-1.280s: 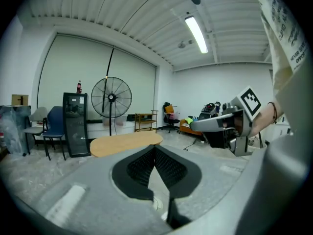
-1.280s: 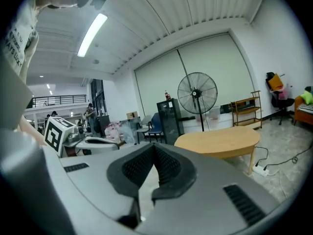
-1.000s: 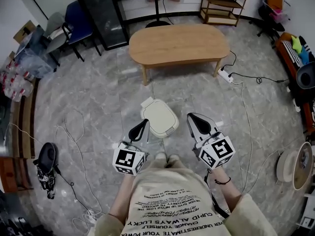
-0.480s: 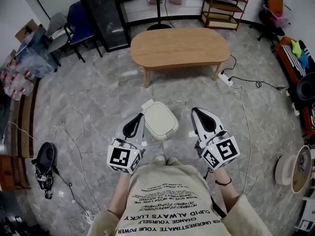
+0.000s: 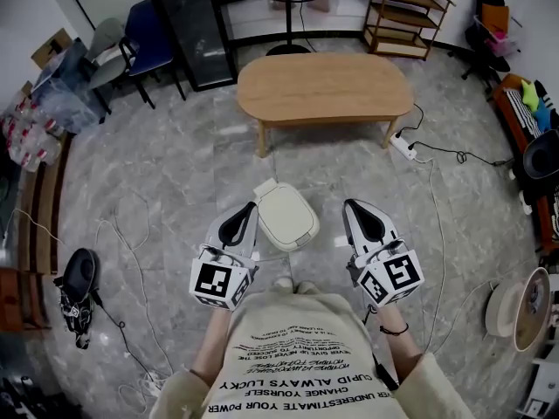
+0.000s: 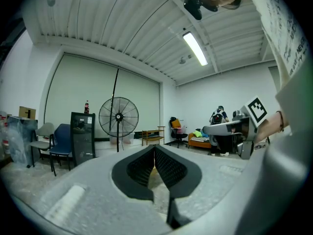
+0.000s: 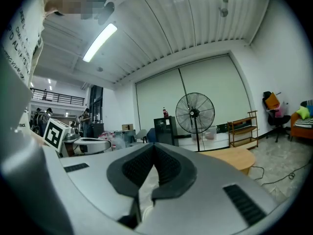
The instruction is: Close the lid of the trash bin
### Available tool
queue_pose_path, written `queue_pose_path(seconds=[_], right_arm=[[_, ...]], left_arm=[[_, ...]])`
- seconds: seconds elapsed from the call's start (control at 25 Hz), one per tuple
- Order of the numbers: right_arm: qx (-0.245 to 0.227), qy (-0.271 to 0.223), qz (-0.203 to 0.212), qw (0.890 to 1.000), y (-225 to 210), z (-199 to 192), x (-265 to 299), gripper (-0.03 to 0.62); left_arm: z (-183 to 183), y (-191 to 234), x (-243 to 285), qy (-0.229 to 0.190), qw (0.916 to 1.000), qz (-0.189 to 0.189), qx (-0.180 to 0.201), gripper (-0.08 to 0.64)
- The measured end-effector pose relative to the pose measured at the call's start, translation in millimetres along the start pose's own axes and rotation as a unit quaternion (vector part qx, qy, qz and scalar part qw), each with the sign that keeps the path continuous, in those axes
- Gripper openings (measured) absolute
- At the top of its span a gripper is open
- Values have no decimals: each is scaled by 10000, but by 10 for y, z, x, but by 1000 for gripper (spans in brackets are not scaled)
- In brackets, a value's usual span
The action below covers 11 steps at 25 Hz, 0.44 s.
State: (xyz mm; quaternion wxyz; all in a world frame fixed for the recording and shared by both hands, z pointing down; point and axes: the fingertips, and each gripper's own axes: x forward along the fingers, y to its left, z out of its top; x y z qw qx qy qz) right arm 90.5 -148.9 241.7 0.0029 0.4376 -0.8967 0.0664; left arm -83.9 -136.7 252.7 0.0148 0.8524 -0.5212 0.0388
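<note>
Cream trash bin [image 5: 285,216] stood on the grey marbled floor [image 5: 175,173], lid seen lying down, flanked by left gripper [image 5: 251,209] and right gripper [image 5: 349,208], both held level, jaws of each pressed together, nothing clamped.

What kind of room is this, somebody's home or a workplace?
Probably a workplace room staged like a living space: a wooden table and small trash bin, yet a power strip trails loose cables across the floor, and a big pedestal fan stands by the wall.
</note>
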Motion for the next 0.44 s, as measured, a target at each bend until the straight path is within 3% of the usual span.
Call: queue_pose_path(seconds=[0.44], right_arm=[[-74, 98, 222, 9997, 91, -64, 127, 5]], left_arm=[[-53, 152, -59, 38, 9998, 143, -97, 23]])
